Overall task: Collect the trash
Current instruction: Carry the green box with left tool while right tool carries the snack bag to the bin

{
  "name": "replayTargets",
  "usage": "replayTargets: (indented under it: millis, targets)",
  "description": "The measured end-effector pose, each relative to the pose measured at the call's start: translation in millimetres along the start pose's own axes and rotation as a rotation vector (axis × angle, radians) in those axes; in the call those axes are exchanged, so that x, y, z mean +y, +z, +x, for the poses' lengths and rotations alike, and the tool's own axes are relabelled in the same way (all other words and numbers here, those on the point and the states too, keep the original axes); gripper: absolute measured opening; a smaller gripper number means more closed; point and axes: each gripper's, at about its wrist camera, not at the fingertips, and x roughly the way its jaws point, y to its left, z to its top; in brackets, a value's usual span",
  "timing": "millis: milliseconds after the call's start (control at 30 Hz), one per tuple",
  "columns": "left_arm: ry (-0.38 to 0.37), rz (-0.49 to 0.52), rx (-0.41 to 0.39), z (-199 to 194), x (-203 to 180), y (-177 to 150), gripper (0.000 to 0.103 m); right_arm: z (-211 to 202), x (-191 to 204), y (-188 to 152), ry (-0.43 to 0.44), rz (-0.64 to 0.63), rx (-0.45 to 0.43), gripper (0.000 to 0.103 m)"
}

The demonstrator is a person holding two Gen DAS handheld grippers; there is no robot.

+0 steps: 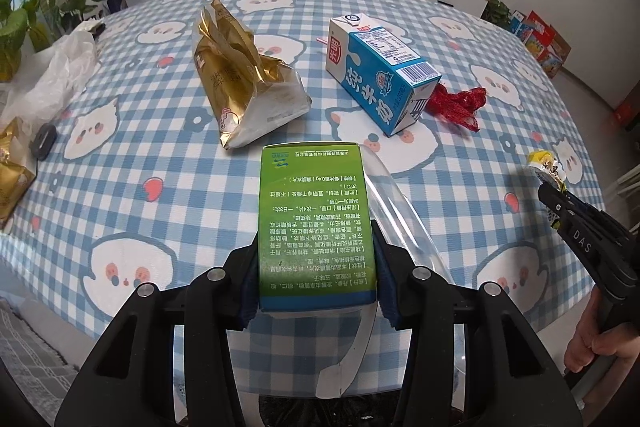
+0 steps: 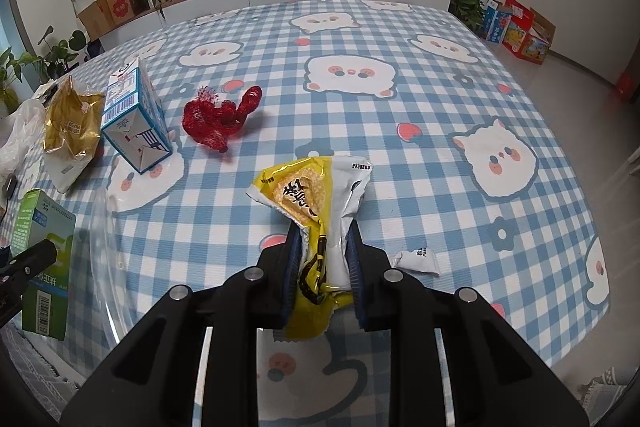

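Note:
My left gripper (image 1: 316,267) is shut on a green medicine box (image 1: 316,219), held above the table's near edge; the box also shows in the right wrist view (image 2: 40,263). My right gripper (image 2: 322,267) is shut on a yellow and white snack wrapper (image 2: 320,195), seen small at the right of the left wrist view (image 1: 546,167). On the table lie a blue and white milk carton (image 1: 380,75) (image 2: 134,119), a gold foil bag (image 1: 240,83) (image 2: 72,123), a red net bag (image 1: 458,105) (image 2: 218,119) and a small white sachet (image 2: 416,261).
The table wears a blue checked cloth (image 1: 160,155) (image 2: 440,155). A clear plastic rim (image 1: 396,211) (image 2: 104,247) curves by the near edge. A white plastic bag (image 1: 56,75), another gold packet (image 1: 12,175) and a black ring (image 1: 43,141) lie at the left.

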Motion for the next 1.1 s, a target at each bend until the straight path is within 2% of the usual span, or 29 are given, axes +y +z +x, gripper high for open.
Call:
replayTargets:
  millis: [367,767,1100]
  targets:
    - [-0.008,0.014,-0.035,-36,2,-23,0.046,-41,13,-18,0.028,0.000,-0.025,0.021]
    - [-0.017,-0.001,-0.021,-55,9,-56,0.046,-77,29,-47,0.057,-0.016,-0.047,0.020]
    - [-0.025,-0.005,-0.005,-74,15,-106,0.046,-105,43,-89,0.087,-0.036,-0.042,0.020]
